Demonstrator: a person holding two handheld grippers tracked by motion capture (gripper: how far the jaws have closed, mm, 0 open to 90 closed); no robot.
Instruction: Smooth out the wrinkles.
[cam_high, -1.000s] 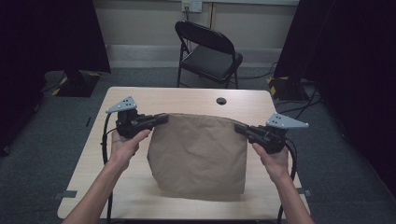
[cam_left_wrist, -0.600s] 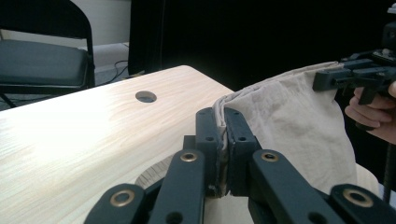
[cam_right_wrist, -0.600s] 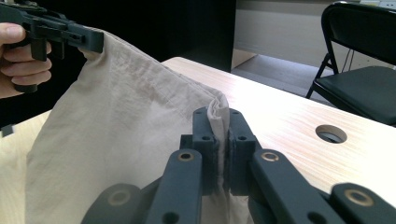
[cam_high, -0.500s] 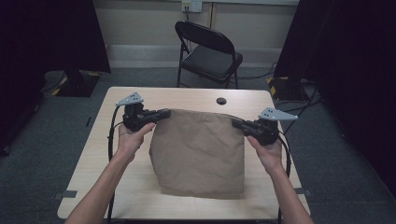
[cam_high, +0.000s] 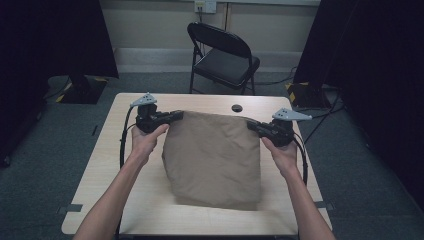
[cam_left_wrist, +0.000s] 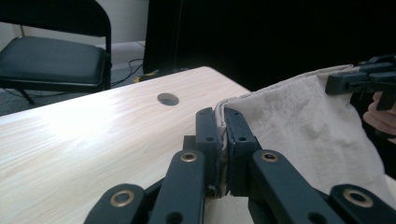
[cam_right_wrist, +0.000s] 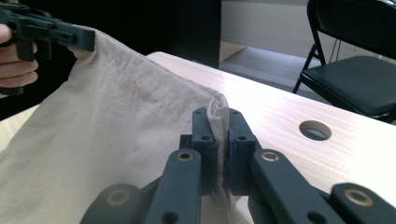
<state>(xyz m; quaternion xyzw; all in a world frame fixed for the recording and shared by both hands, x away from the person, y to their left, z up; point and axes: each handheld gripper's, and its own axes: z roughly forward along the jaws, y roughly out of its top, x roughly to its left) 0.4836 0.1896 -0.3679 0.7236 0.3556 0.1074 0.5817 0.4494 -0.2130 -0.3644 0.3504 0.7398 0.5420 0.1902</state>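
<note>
Behind the wooden surface (cam_high: 125, 200) stands a black chair (cam_high: 222, 55); my left gripper (cam_high: 176, 116) and right gripper (cam_high: 251, 126) pinch the tan cloth's (cam_high: 215, 160) top corners tight in their fingers; I should lower both evenly, keeping it stretched flat.

both bare forearms come in from the bottom of the high view and angle apart, each hand wrapped round its gripper's handle. the left gripper (cam_high: 176, 116) lies about level and points toward the right one; in the left gripper view (cam_left_wrist: 220, 135) its jaws are pressed together on a fold of cloth (cam_high: 212, 155). the right gripper (cam_high: 251, 125) points back toward the left, and the right gripper view (cam_right_wrist: 218, 135) shows its jaws likewise clamped on the cloth edge, cables hanging below both wrists
</note>
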